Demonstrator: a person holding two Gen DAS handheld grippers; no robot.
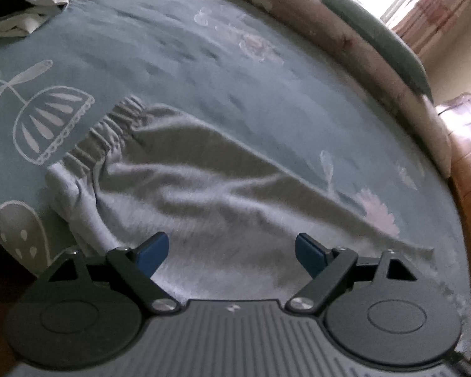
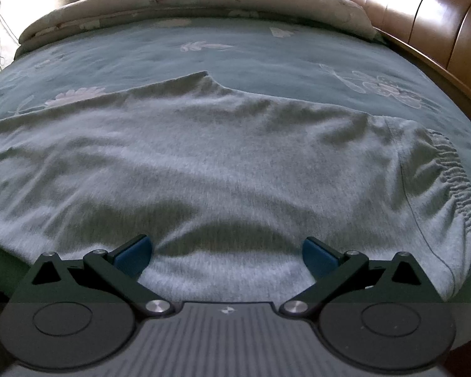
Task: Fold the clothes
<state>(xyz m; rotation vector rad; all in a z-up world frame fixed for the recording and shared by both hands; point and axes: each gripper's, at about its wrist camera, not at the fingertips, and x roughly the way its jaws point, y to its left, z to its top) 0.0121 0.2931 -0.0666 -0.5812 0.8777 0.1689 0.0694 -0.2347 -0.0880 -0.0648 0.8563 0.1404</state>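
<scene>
A: How much room did the bed (image 2: pixel 235 56) give?

B: Plenty. Bare teal sheet ran toward twelve o'clock up to the rolled quilt (image 2: pixel 204 3); the wooden headboard (image 2: pixel 424 9) closed off two o'clock.

A: And the grey trousers (image 2: pixel 219 163)?

B: Flat at the near edge, long axis nine to three, elastic waistband (image 2: pixel 455 182) at three.

A: The hands?

B: Both tilted down over the cloth. Left gripper (image 1: pixel 232 253) and right gripper (image 2: pixel 226 254) stood apart, clamping nothing.

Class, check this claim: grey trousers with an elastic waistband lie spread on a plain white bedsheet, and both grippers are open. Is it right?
Not quite. The bedsheet is teal with printed patterns, as both wrist views show. The grey trousers, waistband and open left gripper and right gripper are right.
</scene>
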